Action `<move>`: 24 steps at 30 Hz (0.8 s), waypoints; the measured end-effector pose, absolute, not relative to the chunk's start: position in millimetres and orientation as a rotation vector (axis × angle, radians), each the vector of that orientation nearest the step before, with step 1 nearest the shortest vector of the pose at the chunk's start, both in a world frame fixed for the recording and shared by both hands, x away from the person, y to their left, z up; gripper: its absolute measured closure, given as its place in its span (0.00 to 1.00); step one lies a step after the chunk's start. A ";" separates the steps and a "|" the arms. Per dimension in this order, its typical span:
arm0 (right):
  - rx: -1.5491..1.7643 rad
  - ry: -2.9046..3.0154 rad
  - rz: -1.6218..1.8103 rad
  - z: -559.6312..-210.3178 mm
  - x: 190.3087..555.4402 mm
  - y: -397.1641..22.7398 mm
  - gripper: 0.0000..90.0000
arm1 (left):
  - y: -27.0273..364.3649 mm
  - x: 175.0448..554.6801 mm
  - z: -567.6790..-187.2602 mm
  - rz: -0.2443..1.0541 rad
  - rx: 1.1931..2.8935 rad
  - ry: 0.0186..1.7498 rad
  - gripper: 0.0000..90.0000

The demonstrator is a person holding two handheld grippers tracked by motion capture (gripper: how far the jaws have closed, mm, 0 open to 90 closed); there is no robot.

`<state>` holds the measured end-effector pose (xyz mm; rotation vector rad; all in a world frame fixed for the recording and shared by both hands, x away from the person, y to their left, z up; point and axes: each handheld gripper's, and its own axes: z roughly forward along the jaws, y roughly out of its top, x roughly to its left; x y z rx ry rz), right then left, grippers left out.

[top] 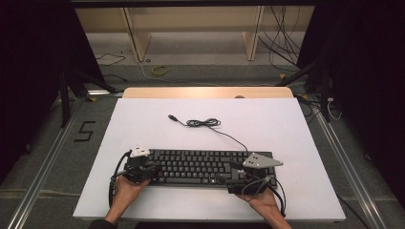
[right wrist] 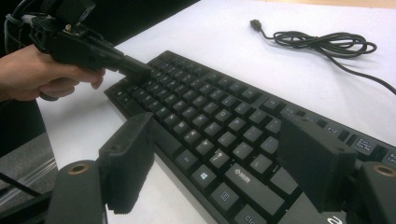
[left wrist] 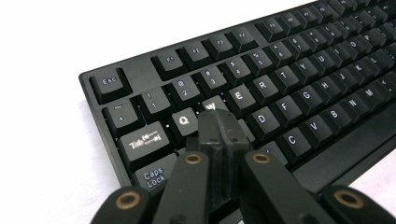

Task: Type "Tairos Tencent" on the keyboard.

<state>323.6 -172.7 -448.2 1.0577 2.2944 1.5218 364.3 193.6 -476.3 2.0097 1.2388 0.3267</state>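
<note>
- A white table (top: 143,129) carries everything; its far part holds only the lead, and the person's forearms come in at the near edge.
- A black keyboard (top: 200,164) lies flat near the front edge, lengthwise across it.
- Its cable (top: 205,123) runs off the back and lies in a loose coil with the plug free, well apart from both hands.
- The right gripper (right wrist: 215,163) hangs over the keyboard's right end, jaws spread wide with keys visible between them, pinching nothing.
- The left gripper (left wrist: 219,126) has its jaws pressed together into one blunt tip over the keys around W and Q.
- Risk, as I judge it: that blunt tip spans more than one key, so a press could catch two at once, or skid the unheld keyboard.
</note>
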 end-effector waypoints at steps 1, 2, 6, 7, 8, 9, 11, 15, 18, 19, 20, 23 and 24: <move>1.058 2.296 1.521 -448.6 324.1 -172.8 0.32 | 194.4 364.3 -475.4 0.329 2.001 1.234 0.99; 1.059 2.293 1.520 -448.8 324.4 -172.8 0.32 | 195.2 364.1 -473.9 0.330 1.995 1.237 0.98; 1.062 2.294 1.519 -449.1 325.0 -172.6 0.32 | 197.7 363.0 -469.6 0.327 1.960 1.229 0.93; 1.061 2.294 1.517 -449.3 325.2 -172.6 0.32 | 197.4 362.7 -469.0 0.328 1.948 1.225 0.91; 1.068 2.292 1.514 -449.5 325.6 -172.2 0.33 | 197.5 362.2 -468.3 0.325 1.946 1.219 0.89; 1.067 2.293 1.511 -449.7 326.0 -171.9 0.34 | 197.0 361.8 -467.6 0.320 1.939 1.217 0.87; 1.069 2.293 1.506 -449.9 326.5 -171.4 0.35 | 196.4 360.8 -466.3 0.310 1.924 1.208 0.83; 1.078 2.308 1.491 -451.3 330.4 -167.8 0.42 | 196.5 358.0 -463.3 0.292 1.908 1.186 0.73; 1.090 2.319 1.475 -451.8 335.8 -163.8 0.50 | 197.5 356.4 -462.2 0.277 1.885 1.179 0.67; 1.091 2.324 1.470 -451.8 337.8 -162.2 0.52 | 197.5 355.8 -461.9 0.274 1.879 1.178 0.64; 1.092 2.332 1.454 -451.6 341.9 -159.1 0.59 | 197.6 355.1 -461.4 0.273 1.879 1.175 0.59; 1.093 2.340 1.450 -451.7 348.6 -153.8 0.66 | 196.6 352.2 -460.0 0.271 1.863 1.164 0.51; 1.093 2.340 1.450 -451.7 348.6 -153.8 0.66 | 196.5 351.3 -459.2 0.269 1.862 1.156 0.51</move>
